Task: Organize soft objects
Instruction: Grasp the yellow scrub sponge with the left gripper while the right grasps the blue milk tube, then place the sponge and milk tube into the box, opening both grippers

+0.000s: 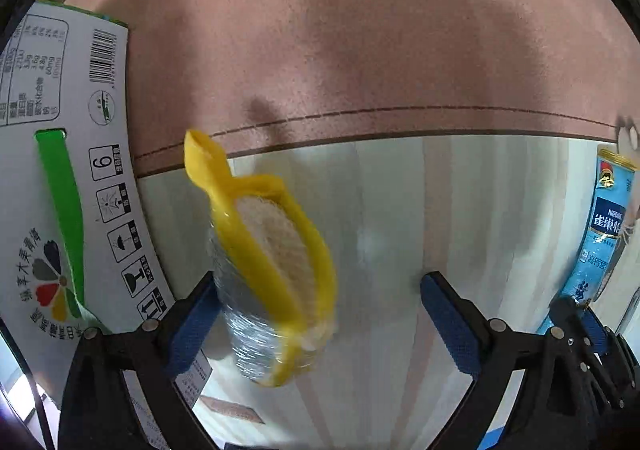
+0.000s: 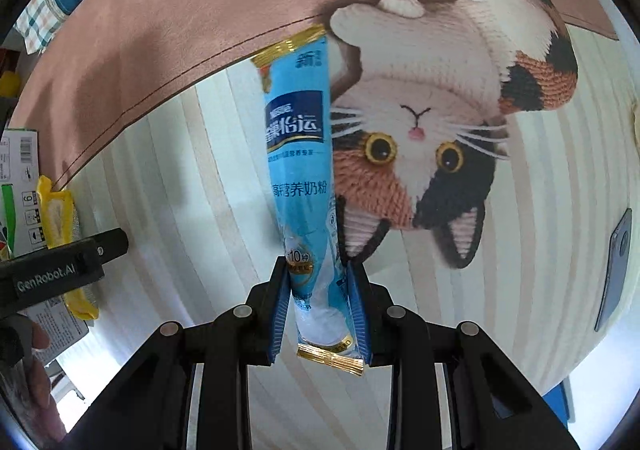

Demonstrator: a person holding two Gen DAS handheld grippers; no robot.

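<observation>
Milk-powder sachet (image 2: 298, 153) hangs lengthwise away from the right claw (image 2: 320, 298), which pinches its lower end above the striped mat (image 2: 180, 169). Yellow scrubber (image 1: 272, 250) lies between the wide-spread left claw (image 1: 320, 314) pads, beside the carton (image 1: 60, 169); open mat lies rightward.

We see a glossy foil-plastic sachet (image 2: 298, 153), yellow plastic brush (image 1: 272, 250) w/ pale bristles, matt printed cardboard box (image 1: 60, 169), fuzzy pink mat (image 1: 360, 29).
</observation>
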